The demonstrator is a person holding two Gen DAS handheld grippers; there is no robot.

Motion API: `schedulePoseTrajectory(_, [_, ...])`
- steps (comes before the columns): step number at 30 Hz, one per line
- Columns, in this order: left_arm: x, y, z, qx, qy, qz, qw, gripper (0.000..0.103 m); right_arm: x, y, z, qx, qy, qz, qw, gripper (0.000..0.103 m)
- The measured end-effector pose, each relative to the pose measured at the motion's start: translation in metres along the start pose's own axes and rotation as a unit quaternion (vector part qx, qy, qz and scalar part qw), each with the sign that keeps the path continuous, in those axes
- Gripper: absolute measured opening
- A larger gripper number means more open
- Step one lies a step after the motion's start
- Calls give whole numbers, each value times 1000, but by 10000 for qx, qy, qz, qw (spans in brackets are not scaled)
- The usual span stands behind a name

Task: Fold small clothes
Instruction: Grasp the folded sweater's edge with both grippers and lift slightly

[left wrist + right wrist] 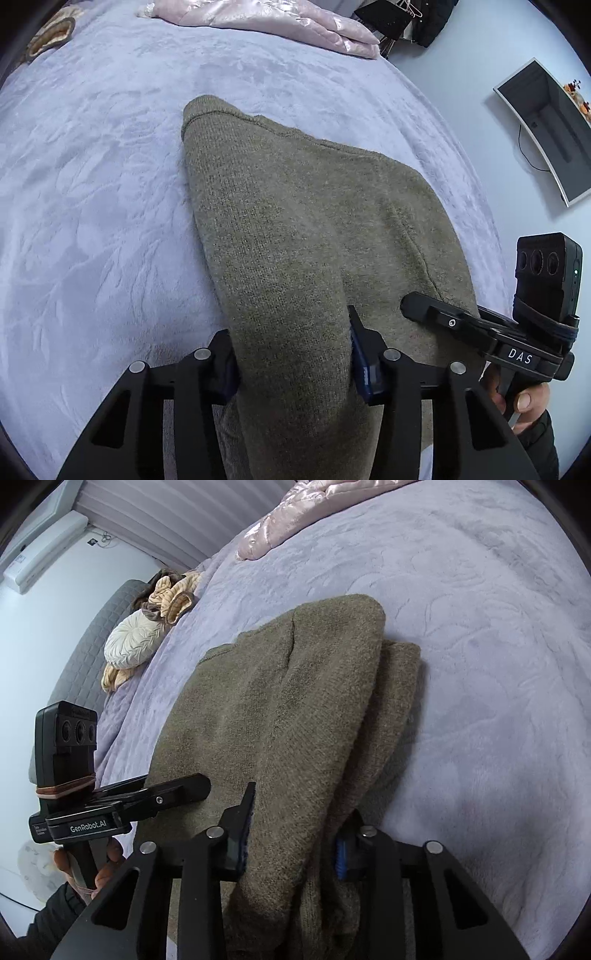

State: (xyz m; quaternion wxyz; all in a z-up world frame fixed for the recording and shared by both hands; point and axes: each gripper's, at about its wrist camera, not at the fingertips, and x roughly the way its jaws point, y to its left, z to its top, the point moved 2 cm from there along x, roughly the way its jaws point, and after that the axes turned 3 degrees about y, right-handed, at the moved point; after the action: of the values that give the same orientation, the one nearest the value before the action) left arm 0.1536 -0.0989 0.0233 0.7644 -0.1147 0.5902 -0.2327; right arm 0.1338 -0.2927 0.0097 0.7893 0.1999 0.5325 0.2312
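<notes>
The sweater (295, 229) hem, at lower centre, is clamped by both tongs (291, 365) (291, 845) and should be carried evenly to the far edge.

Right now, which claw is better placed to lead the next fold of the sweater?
Neither clearly: left claw and right claw each pinch the near edge of the olive sweater, side by side. Lift together.

- Sweater (303, 229): olive knit cloth, coarse, fuzzy, matt.
- Blanket (92, 177): lilac plush, soft, with an embossed pattern.
- Quilt (280, 22) at the blanket's far edge: pink, glossy satin.
- Left gripper (293, 354): matt black plastic, silver metal rivets, ribbed blue pads.
</notes>
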Motion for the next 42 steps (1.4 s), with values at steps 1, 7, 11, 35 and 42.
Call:
schedulePoseTrajectory(1, [-3,-1,0,-10,-6,6,10000,48,-3,6,0,-52,-49,-43,10000,32])
schedulePoseTrajectory(7, [-29,5,-12,-120,-84,17,9999,48,-20,40,-2,-285,-235,-258,9990,31])
schedulePoseTrajectory(11, [-51,5,-21,-90,-183,109,9997,47,-28,57,-9,-391,-280,-387,9981,31])
schedulePoseTrajectory(35, [-100,21,-91,29,-363,624,9974,47,-37,135,-101,-724,-164,-436,9963,31])
schedulePoseTrajectory(42, [-109,34,-117,-95,-383,700,9968,47,-27,149,-123,-819,-40,-420,9957,31])
